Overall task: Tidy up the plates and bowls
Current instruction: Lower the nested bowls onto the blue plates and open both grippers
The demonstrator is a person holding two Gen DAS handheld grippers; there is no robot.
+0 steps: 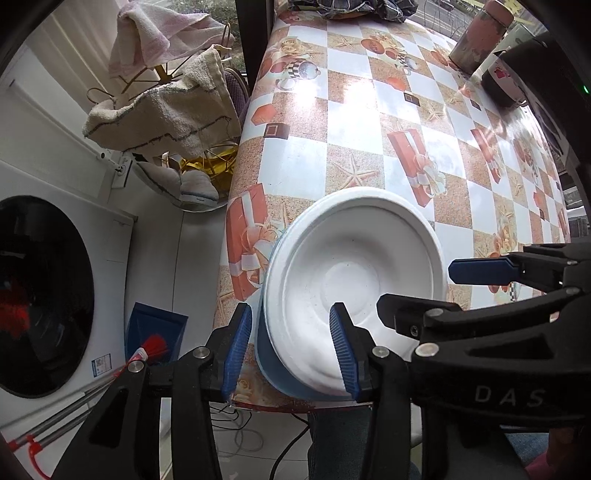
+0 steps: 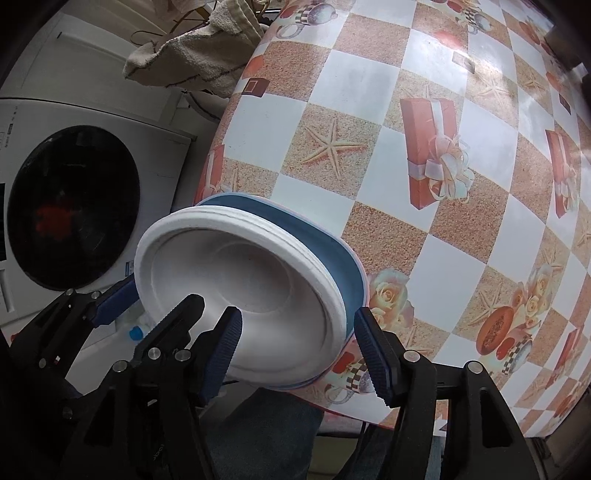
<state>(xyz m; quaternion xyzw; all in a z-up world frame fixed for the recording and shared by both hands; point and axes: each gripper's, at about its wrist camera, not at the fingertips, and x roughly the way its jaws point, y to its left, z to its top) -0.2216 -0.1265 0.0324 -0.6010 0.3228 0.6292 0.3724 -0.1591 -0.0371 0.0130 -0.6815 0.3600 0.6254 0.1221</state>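
A stack of white plates (image 1: 354,280) (image 2: 243,291) rests in a blue bowl (image 1: 269,354) (image 2: 332,243) at the near left corner of the checkered table (image 1: 354,122) (image 2: 424,110). My left gripper (image 1: 290,350) straddles the stack's near left rim. One blue pad hangs outside the bowl and the other over the top plate; neither presses, so it is open. My right gripper (image 2: 297,354) spans the near right rim with a gap at each pad, also open. Each gripper shows in the other's view: the right gripper (image 1: 417,286) over the plate's right side, the left gripper (image 2: 164,291) at its left.
The table edge runs just under the bowl, with a person's legs and cables on the floor below. A washing machine (image 1: 44,295) stands to the left, with a blue dustpan (image 1: 155,328) and towels on a rack (image 1: 166,114). A flask (image 1: 480,33) and a dark mug (image 1: 506,81) stand at the far right.
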